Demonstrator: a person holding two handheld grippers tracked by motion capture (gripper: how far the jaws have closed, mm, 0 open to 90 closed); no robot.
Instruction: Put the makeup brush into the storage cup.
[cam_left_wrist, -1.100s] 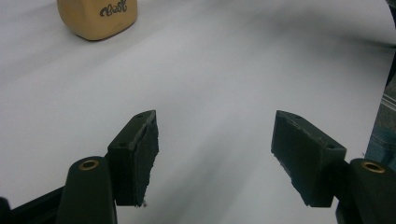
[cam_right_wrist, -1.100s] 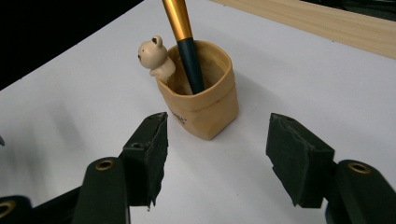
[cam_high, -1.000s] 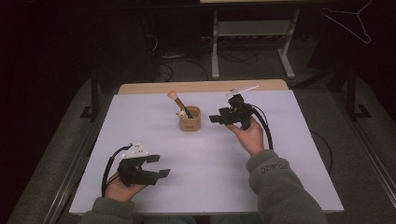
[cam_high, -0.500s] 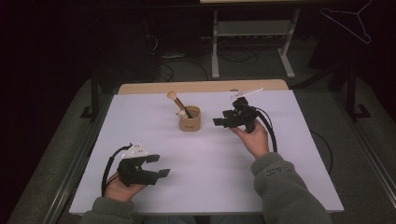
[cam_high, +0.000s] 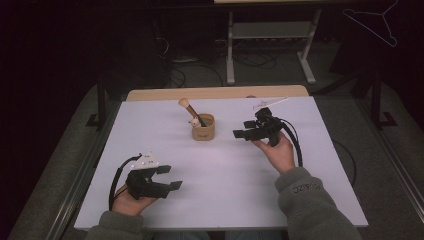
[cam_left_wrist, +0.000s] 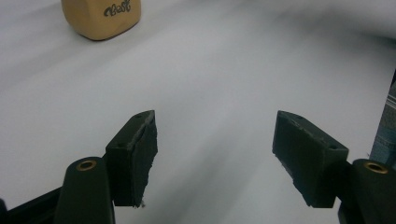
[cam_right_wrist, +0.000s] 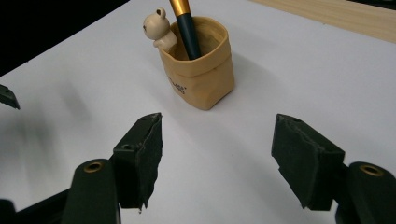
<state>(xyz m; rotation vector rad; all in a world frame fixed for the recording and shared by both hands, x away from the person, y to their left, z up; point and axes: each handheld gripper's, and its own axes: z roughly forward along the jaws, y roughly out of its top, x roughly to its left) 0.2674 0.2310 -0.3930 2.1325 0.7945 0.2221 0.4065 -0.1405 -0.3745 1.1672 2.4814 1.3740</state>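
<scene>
A small tan pot (cam_high: 203, 127) (cam_right_wrist: 200, 70) stands on the white table (cam_high: 225, 170), toward the back middle. A dark-handled brush (cam_high: 190, 109) (cam_right_wrist: 186, 28) leans in it, and a little bear figure (cam_right_wrist: 157, 27) sits at its rim. My right gripper (cam_high: 241, 134) (cam_right_wrist: 217, 158) hovers just right of the pot, open and empty, its jaws pointing toward it. Near the front left edge my left gripper (cam_high: 172, 178) (cam_left_wrist: 215, 163) rests open with nothing between its jaws. The pot's base (cam_left_wrist: 101, 18) shows far off in the left gripper view.
A thin pale stick-like object (cam_high: 270, 103) lies near the back edge behind my right gripper. A wooden strip (cam_high: 215, 93) borders the far side. A metal stand (cam_high: 270, 45) and cables (cam_high: 185, 75) sit on the floor beyond. A wire hanger (cam_high: 372, 22) hangs at the upper right.
My right gripper has drifted slightly toward me and lower, staying open beside the pot. The left gripper has stayed put.
</scene>
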